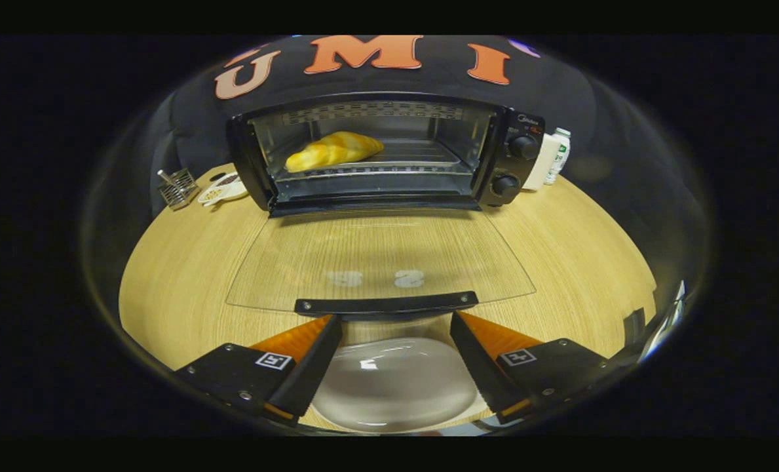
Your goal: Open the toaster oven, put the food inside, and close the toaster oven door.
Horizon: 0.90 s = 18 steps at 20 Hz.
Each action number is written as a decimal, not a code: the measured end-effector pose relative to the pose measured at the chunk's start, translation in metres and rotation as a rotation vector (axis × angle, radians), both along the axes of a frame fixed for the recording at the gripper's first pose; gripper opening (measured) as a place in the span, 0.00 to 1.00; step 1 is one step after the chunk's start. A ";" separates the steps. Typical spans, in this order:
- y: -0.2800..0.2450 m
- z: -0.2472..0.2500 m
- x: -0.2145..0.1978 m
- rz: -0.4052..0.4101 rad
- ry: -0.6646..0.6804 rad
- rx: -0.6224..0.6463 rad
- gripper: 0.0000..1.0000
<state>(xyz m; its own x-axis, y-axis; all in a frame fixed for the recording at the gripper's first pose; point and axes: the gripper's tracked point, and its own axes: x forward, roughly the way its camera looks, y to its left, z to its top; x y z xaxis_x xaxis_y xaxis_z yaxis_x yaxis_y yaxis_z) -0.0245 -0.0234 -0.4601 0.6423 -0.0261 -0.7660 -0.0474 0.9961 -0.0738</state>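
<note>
A black toaster oven (389, 154) stands at the far side of the wooden table (186, 275). Its glass door (376, 252) lies folded flat toward me, with the black handle (386, 305) at its near edge. A golden croissant (333, 151) rests on the wire rack inside, toward the left. My gripper (396, 322) is open, its fingertips just short of the door handle and slightly below it, with nothing between them. A white plate (396, 383) sits on the table between and under the fingers.
Two black knobs (523, 147) sit on the oven's right panel. A white bottle (558, 155) and a white box stand right of the oven. Left of it are a small wire rack (177, 188) and a small dish (222, 190).
</note>
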 end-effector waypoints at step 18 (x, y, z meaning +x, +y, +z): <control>0.002 0.040 0.006 -0.016 -0.066 0.054 0.99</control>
